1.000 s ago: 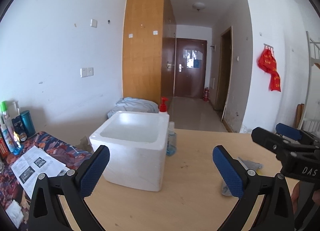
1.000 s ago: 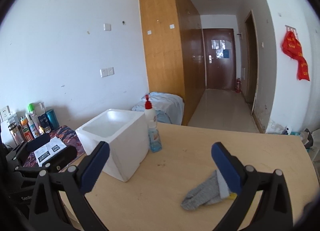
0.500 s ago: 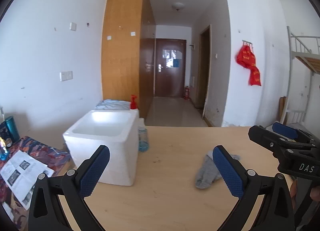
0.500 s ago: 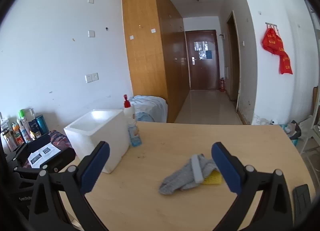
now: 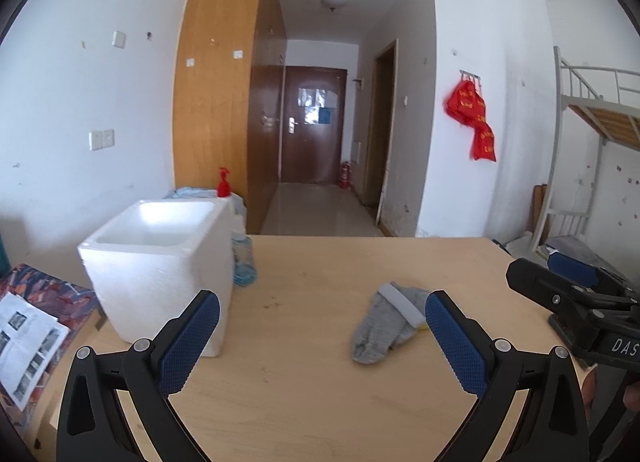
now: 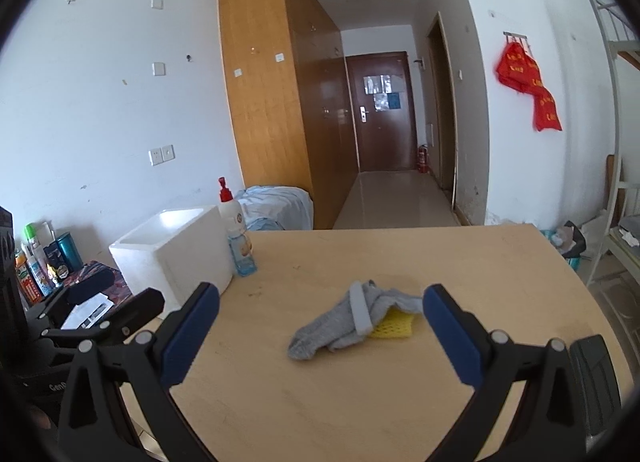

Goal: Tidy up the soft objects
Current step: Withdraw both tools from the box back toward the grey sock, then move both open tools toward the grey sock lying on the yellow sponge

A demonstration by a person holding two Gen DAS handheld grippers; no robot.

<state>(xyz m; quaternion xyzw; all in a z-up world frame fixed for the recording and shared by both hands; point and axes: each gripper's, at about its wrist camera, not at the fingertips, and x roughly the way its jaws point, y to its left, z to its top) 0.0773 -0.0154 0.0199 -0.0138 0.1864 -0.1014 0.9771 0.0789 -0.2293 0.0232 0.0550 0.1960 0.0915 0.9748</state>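
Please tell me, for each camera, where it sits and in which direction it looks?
Left wrist: on the left hand-held gripper, facing across the table toward the hallway door; the right hand-held gripper shows at its right edge.
Right wrist: on the right hand-held gripper, facing likewise; the left one shows lower left.
Both share the grey sock, white foam box and spray bottle.

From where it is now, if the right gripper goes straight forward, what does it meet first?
Most likely the grey sock, which lies on the wooden table between the open jaws of the right gripper. Depth is unclear; it may pass above.
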